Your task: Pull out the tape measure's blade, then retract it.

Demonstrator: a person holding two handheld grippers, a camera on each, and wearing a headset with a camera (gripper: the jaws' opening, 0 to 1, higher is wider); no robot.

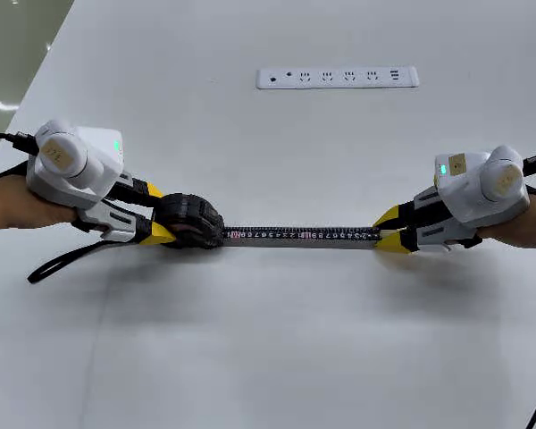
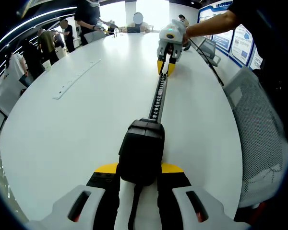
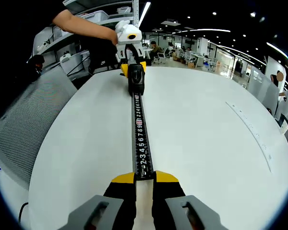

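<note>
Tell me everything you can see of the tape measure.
The tape measure has a chunky black case that looks like plastic or rubber, lying on the white table. The left gripper is clamped on the case, and a black strap trails behind it. Its blade, dark with pale numbers and a red mark near the case, is pulled out straight and flat along the table. The right gripper pinches the blade's far end.

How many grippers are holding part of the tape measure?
2. The left gripper clamps the black case; the right gripper pinches the far end of the pulled-out blade. None seems hidden.
</note>
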